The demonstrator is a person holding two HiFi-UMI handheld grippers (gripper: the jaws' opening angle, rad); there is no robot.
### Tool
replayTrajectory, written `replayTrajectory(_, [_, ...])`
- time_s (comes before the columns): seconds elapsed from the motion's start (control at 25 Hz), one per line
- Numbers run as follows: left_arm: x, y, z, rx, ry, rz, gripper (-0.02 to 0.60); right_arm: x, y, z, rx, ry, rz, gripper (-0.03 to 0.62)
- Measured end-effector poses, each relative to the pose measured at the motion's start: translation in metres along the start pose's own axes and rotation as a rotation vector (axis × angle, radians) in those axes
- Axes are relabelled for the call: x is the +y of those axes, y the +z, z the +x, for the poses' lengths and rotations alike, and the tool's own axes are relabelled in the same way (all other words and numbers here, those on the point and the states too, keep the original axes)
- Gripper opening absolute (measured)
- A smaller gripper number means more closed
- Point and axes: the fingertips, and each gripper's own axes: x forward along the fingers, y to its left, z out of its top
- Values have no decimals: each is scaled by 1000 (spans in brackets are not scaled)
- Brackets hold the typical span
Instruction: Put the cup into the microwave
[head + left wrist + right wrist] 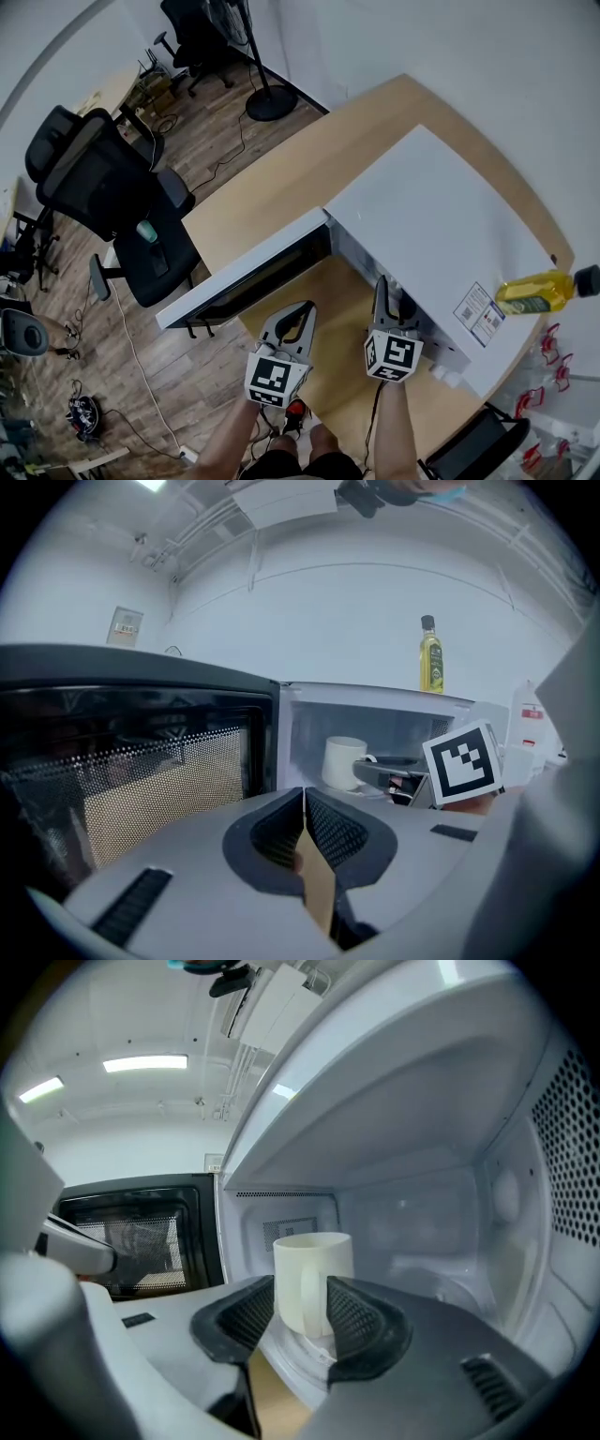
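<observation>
Jaws on your right gripper (pixel 300 1312) stood well apart, with the cup (pixel 312 1279) handle in the gap between them. The pads flanked it and did not look clamped, so read that as a loose straddle, not a grip. Left gripper (pixel 305 803) jaws were pressed together on nothing and hung low centre in the head view, in front of the open door (pixel 244 272).

The cup sat upright inside the microwave (pixel 422 206), centre of the right gripper view, on the turntable (pixel 286 1358), handle facing your gripper. In the left gripper view it showed right of centre in the cavity, just left of the right gripper's marker cube. From the head view the cup was hidden under the microwave top.

Handling, my judgement: white mug, probably ceramic, so stiff, fairly heavy for its size, glazed and slippery, and it chips if knocked on the cavity wall. It looked empty but I couldn't see inside. The handle is a narrow hold and lets the mug swing. Across the body, low down, is steadier if the jaws open wide enough. The task looked about done, with the cup in place and the door not yet closed.

An oil bottle (pixel 534 291) lay on the microwave top, far right in the head view.
</observation>
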Motion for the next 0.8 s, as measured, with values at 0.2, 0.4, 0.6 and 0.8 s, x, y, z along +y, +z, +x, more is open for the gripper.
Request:
replayTrajectory(0.2, [-3,-1,-5,-4,-6,4,29,-1,-2,-5,8,-11,5,183])
replayTrajectory(0.4, [-3,4,-15,-14,-13,10,29,4,5,-12,5,-18,-6,183])
replayTrajectory(0.6, [-6,15,-27,-30,-25,23,29,8,14,-29,4,-21,-14,183])
replayTrajectory(0.8, [-12,31,-44,-56,-46,47,29,14,32,-51,-11,-33,-10,183])
